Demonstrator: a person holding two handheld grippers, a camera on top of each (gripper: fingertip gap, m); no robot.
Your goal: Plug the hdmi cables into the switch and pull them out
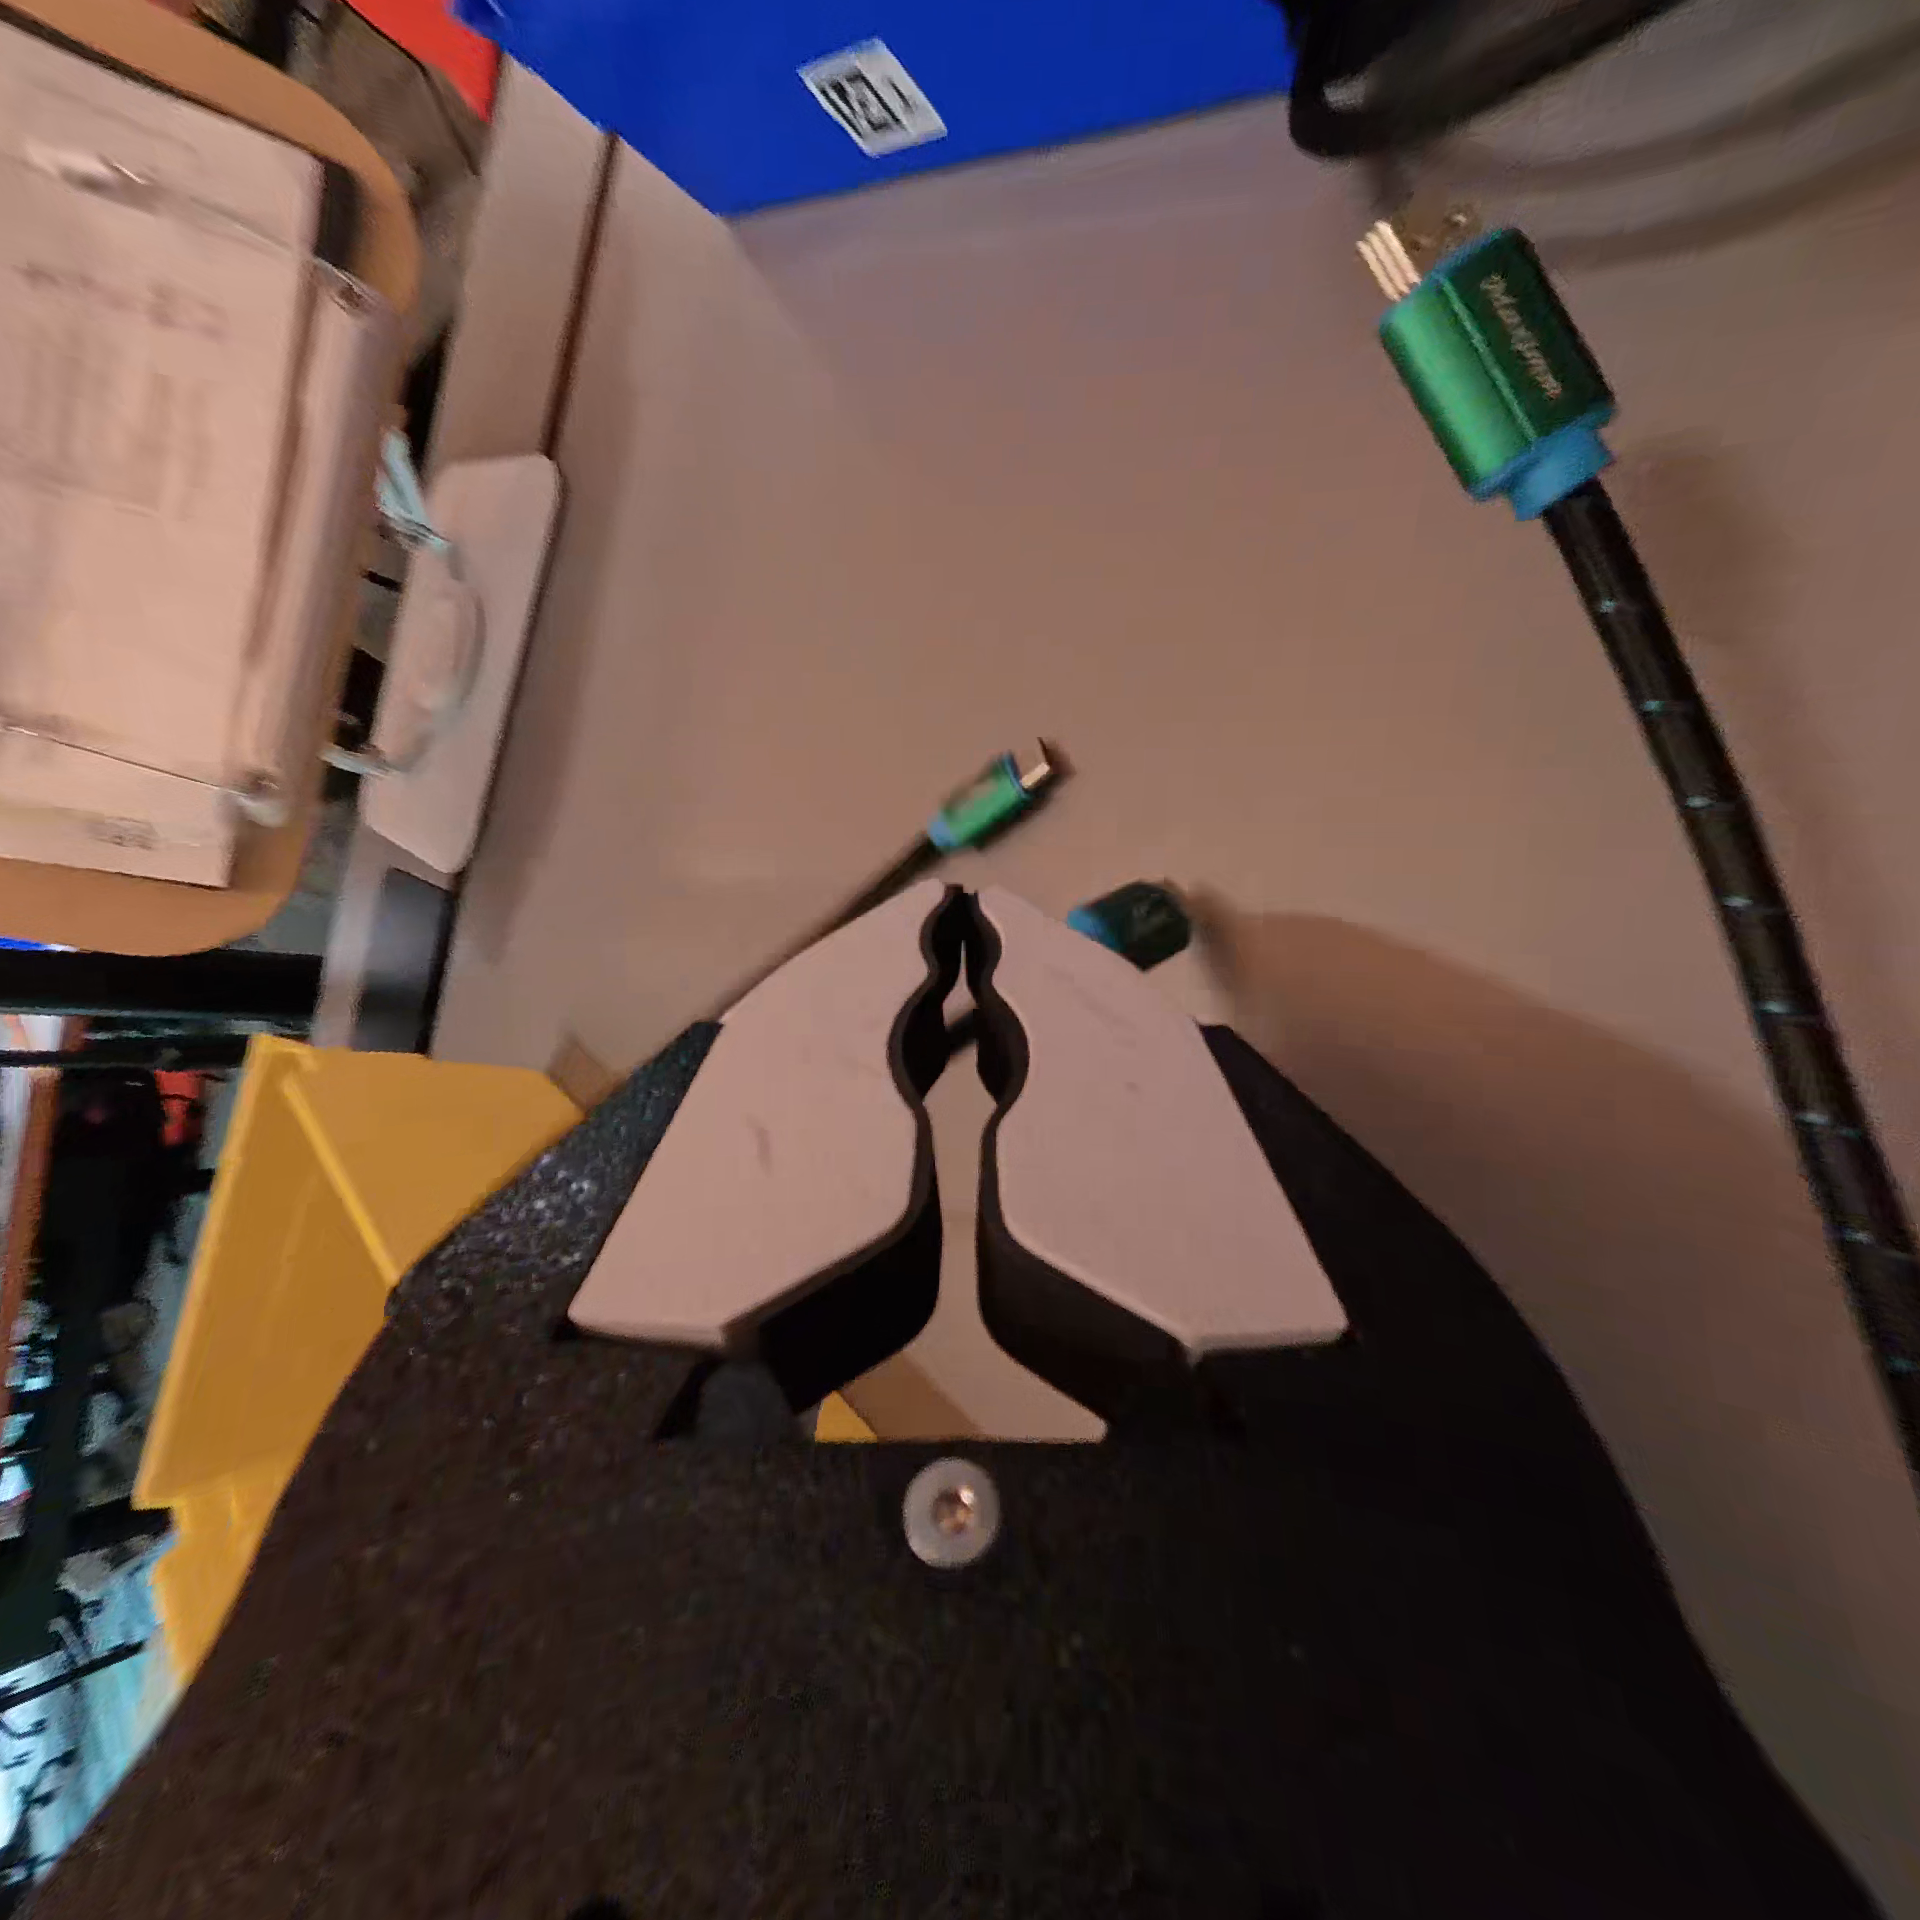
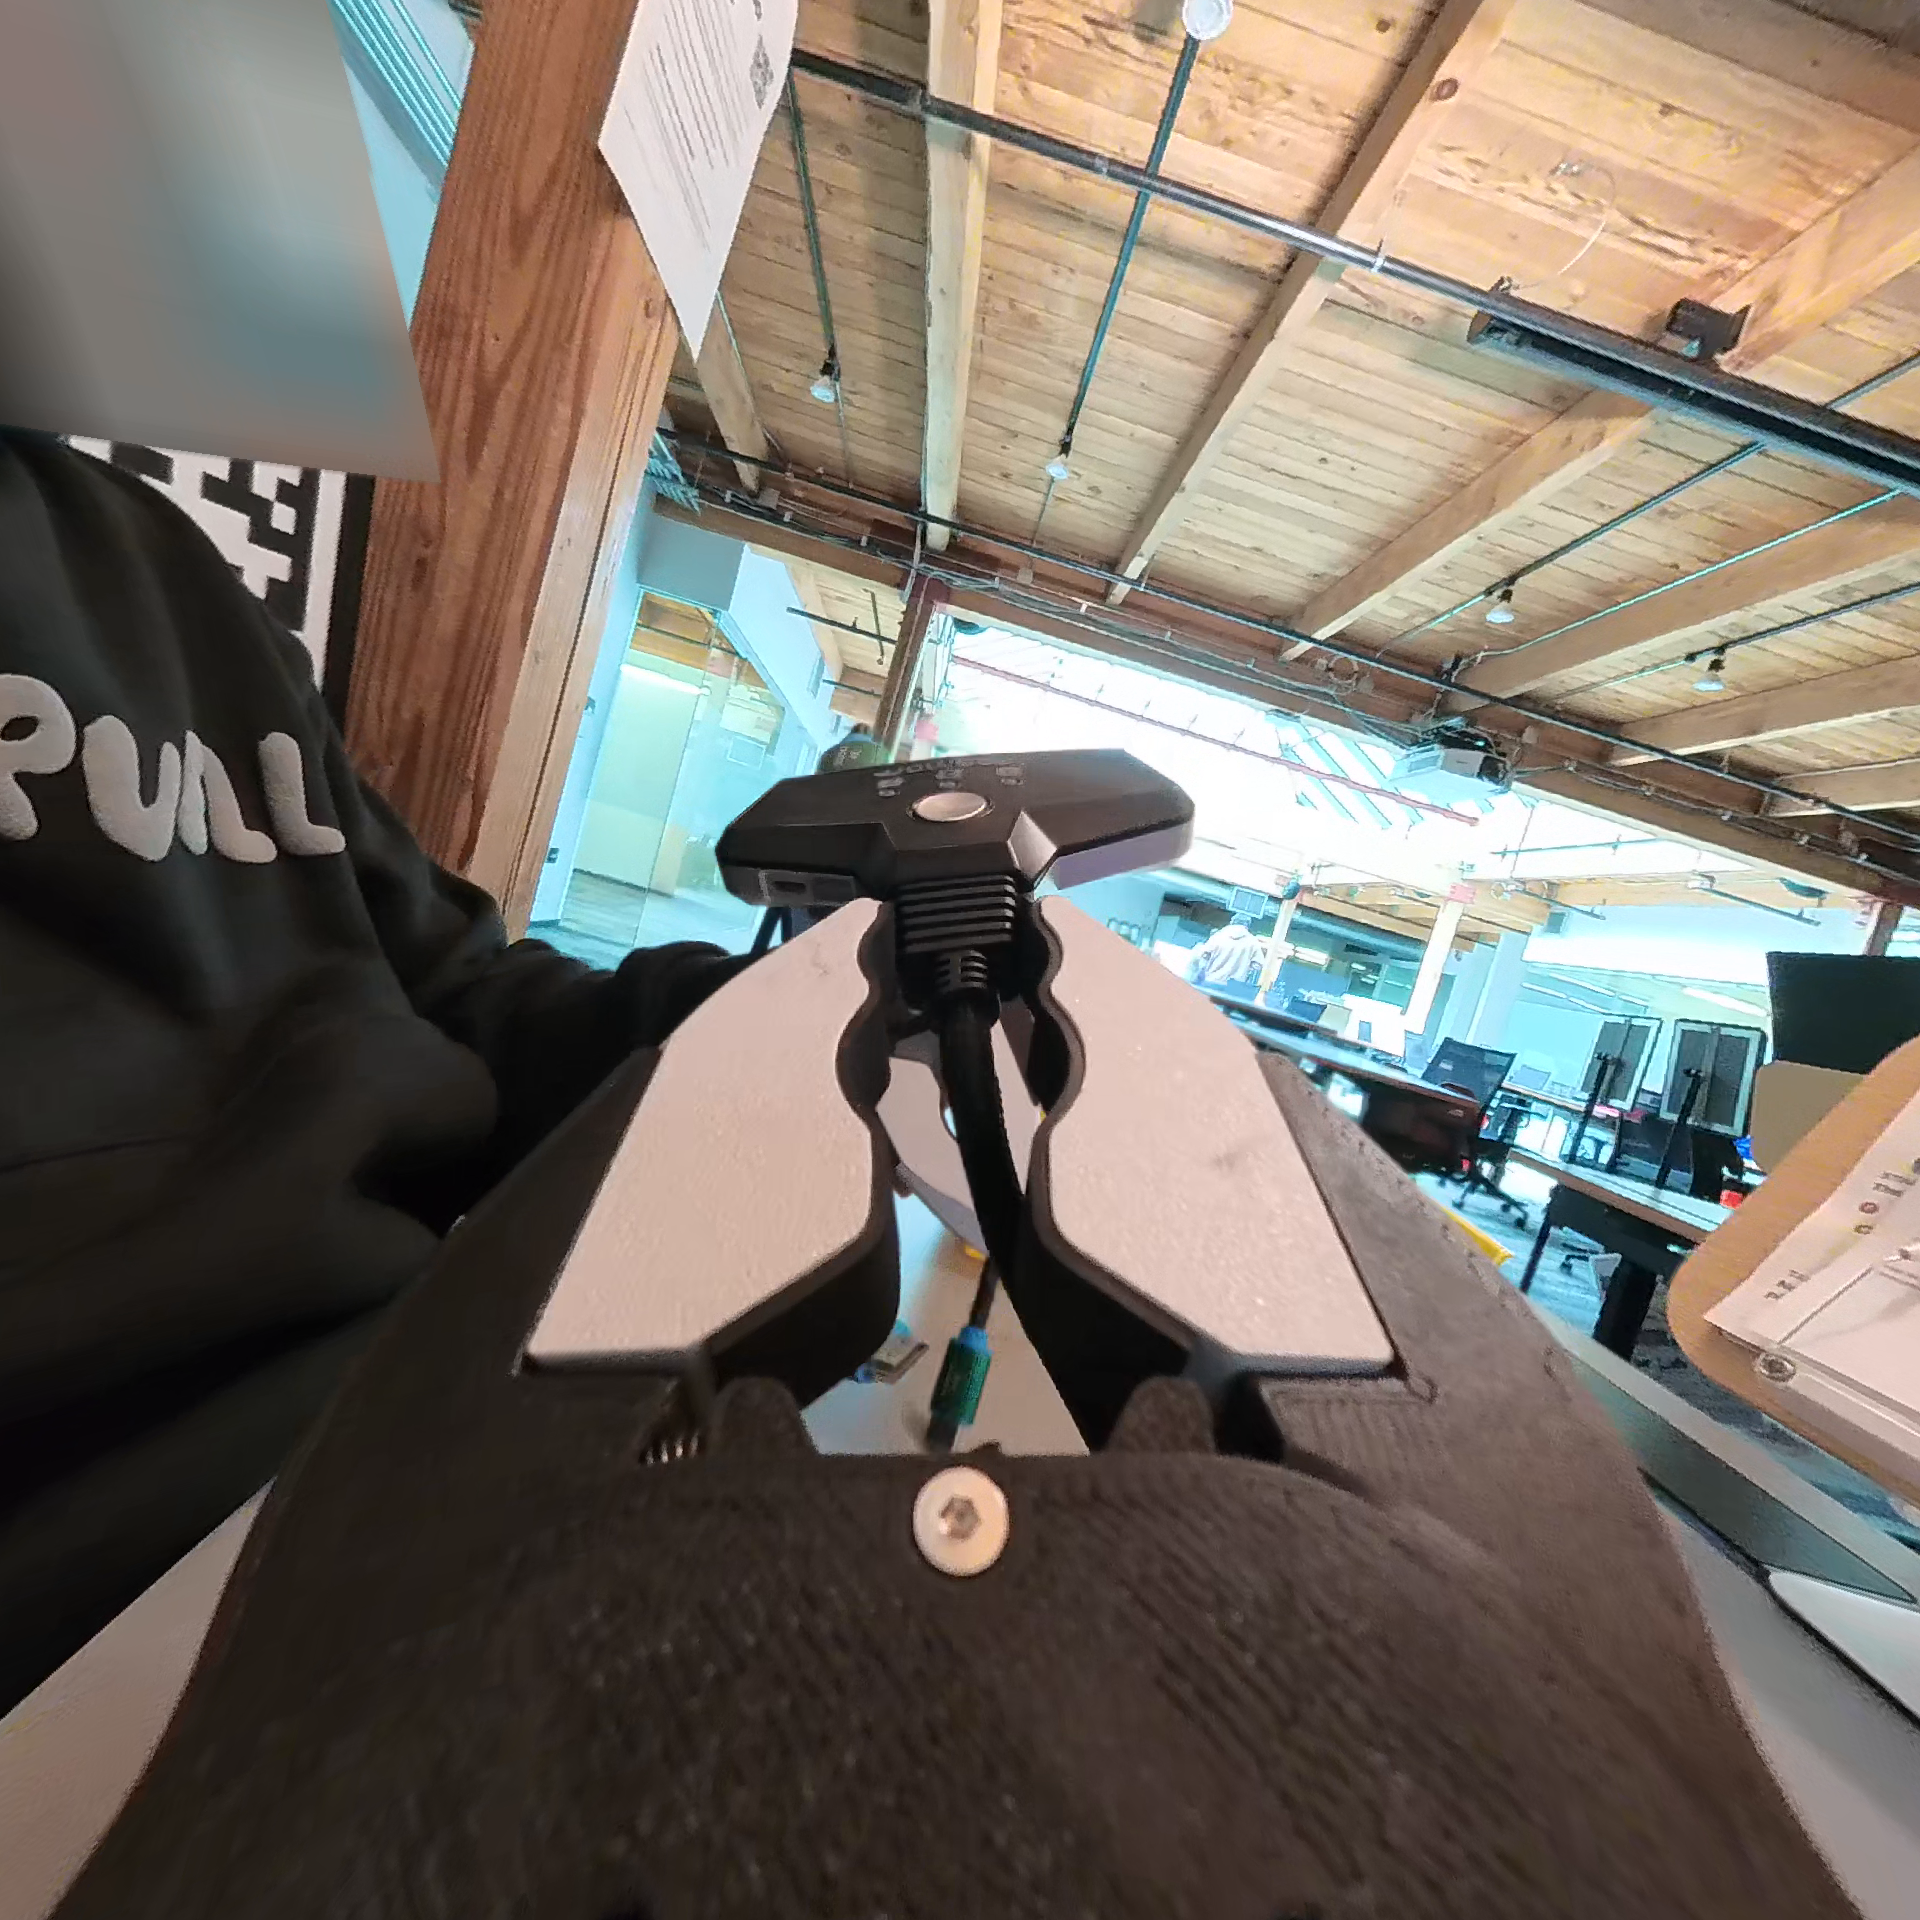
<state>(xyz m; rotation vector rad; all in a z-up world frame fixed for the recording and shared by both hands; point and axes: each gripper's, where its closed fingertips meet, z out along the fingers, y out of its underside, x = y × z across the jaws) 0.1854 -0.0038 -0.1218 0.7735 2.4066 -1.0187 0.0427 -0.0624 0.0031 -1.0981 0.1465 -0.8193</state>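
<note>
My right gripper (image 2: pixel 956 914) is shut on the ribbed cable collar of the black switch (image 2: pixel 956 821) and holds it up in the air; its black cable (image 2: pixel 987 1122) hangs down between the fingers. My left gripper (image 1: pixel 961 904) is shut, tips touching, over the table (image 1: pixel 1039 520). A green hdmi plug (image 1: pixel 992 795) lies just beyond its tips, and a second green plug (image 1: pixel 1132 920) lies just right of them. A third green plug (image 1: pixel 1496 364) on a braided cable (image 1: pixel 1683 790) hangs close at the right. Green plugs (image 2: pixel 961 1371) also show on the table below my right gripper.
A blue bin (image 1: pixel 831 83) stands at the table's far end, a yellow bin (image 1: pixel 312 1247) at the left. A clipboard with papers (image 1: pixel 156 468) is at the left. A person in a dark hoodie (image 2: pixel 208 935) is close on the left, beside a wooden post (image 2: pixel 520 520).
</note>
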